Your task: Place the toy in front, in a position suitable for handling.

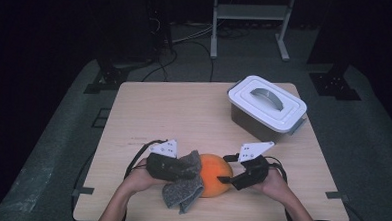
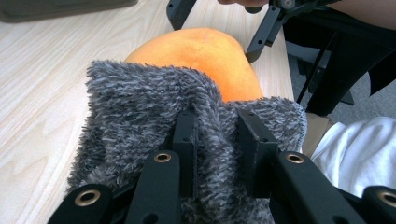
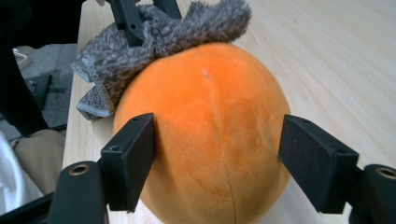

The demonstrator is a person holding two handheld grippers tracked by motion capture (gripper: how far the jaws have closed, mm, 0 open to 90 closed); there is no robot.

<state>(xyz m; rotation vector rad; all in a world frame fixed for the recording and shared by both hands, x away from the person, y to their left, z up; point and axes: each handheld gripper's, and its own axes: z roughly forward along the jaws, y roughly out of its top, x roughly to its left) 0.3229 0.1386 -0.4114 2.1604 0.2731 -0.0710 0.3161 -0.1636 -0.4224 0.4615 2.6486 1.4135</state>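
Observation:
An orange plush ball point(image 1: 214, 177) rests on the wooden table point(image 1: 174, 109) near its front edge. A grey fuzzy cloth point(image 1: 183, 192) drapes over the ball's left side and hangs down to the table. My left gripper point(image 1: 191, 171) is shut on a fold of the cloth point(image 2: 135, 107), with fabric bunched between its jaws point(image 2: 217, 121). From the right, my right gripper point(image 1: 225, 170) straddles the ball point(image 3: 210, 116). Its jaws point(image 3: 217, 149) stand wide at the ball's two sides and the plush shows no dent.
A grey storage box with a white handled lid point(image 1: 266, 106) stands at the back right of the table. Beyond the far edge are dark stands, cables and a white frame on the floor. The person's lap lies close under the front edge.

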